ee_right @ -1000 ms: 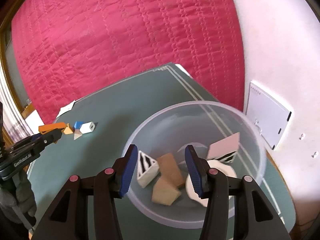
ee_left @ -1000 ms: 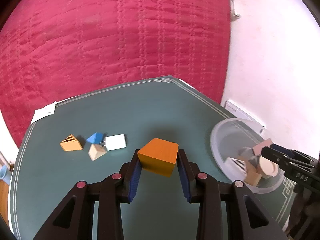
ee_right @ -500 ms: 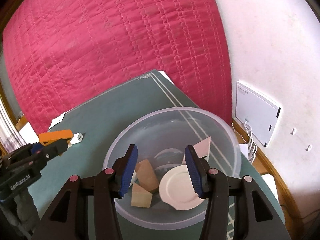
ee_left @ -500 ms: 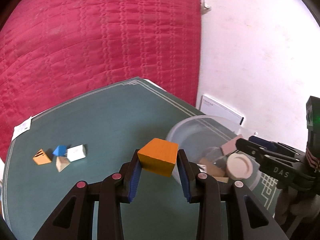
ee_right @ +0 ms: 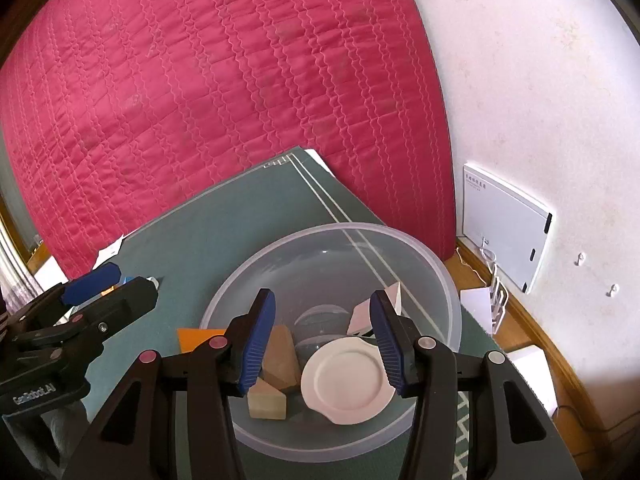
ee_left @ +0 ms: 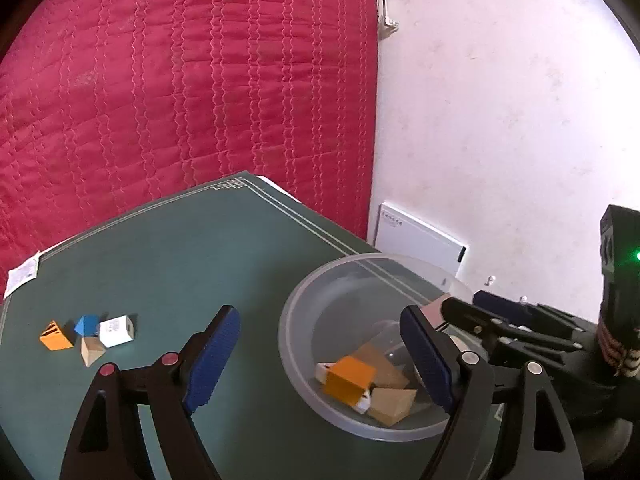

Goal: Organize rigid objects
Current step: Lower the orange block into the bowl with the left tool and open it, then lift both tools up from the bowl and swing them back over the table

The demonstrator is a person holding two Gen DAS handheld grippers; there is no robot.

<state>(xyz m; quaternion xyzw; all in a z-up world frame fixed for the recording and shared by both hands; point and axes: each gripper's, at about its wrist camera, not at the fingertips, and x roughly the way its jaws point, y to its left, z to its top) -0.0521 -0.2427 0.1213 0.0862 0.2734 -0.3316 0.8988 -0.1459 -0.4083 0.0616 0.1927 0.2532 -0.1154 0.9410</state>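
My left gripper (ee_left: 318, 314) hangs over the left rim of the clear plastic bowl (ee_left: 344, 300), its jaws opening with nothing between them. The orange block (ee_left: 349, 376) lies loose in the bowl on tan wooden blocks (ee_left: 390, 404). My right gripper (ee_right: 322, 298) hovers over the same bowl (ee_right: 432, 280), jaws apart and empty. Below it are a white round plate (ee_right: 346, 380), tan blocks (ee_right: 282, 356) and a pink striped piece (ee_right: 376, 308). On the green table (ee_left: 180, 260) at the left sit an orange striped wedge (ee_left: 55, 336), a blue piece (ee_left: 87, 325), a white box (ee_left: 117, 331) and a tan wedge (ee_left: 91, 351).
A red quilted cover (ee_left: 180, 100) rises behind the table. A white wall with a white panel (ee_left: 416, 240) stands to the right. A paper tag (ee_left: 24, 276) lies at the table's far left edge. The bowl sits near the table's right edge.
The left gripper moved right to the bowl, then its jaws spread and the orange block dropped out into the bowl. The right gripper shifted slightly over the bowl.
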